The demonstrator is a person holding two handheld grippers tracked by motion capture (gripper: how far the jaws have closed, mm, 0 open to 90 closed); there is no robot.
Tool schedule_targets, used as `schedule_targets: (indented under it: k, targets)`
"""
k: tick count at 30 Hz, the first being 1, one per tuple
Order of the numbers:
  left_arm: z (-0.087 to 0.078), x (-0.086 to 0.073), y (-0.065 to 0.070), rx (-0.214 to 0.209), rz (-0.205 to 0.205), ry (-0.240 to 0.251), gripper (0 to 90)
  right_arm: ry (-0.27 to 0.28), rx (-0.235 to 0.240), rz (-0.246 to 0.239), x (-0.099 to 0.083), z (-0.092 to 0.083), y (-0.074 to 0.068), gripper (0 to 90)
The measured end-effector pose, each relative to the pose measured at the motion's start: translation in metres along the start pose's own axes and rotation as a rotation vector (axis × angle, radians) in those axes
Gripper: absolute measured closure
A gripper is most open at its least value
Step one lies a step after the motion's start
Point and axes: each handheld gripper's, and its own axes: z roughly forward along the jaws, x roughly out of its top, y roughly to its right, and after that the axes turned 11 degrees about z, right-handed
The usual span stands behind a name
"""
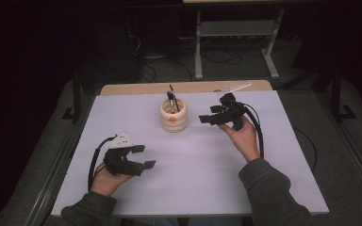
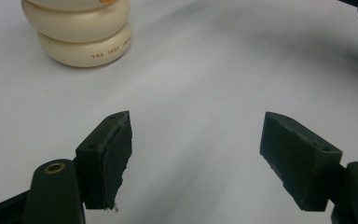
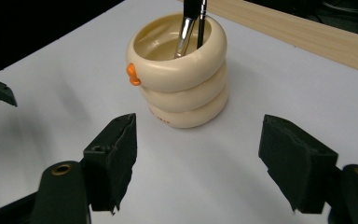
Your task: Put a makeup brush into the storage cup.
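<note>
I see a cream holder (image 1: 173, 115) standing upright near the far middle of the white table (image 1: 193, 165). Its wall is three stacked rings, with a small orange knob on the top ring and faint lettering on the bottom one. Two dark-handled brushes (image 3: 190, 23) lean inside it, metal ferrules down.

Holder (image 1: 173, 115) on tabletop (image 1: 193, 183), toward far edge. Two brushes (image 1: 172, 100) standing in holder. Left gripper (image 1: 141, 156) near-left of holder; right gripper (image 1: 208, 116) just right of holder.

High view looks down the table (image 1: 188, 165); both gripper views, low and close, share the cream holder (image 3: 179, 70).
</note>
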Motion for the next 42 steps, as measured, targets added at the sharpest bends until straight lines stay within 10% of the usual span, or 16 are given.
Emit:
schedule_targets:
  k: [42]
  targets:
    - [0.000,-0.003,-0.002,0.023,-0.015,0.000,22.1,0.007,-0.022,-0.023,-0.052,-0.027,0.002,18.3]
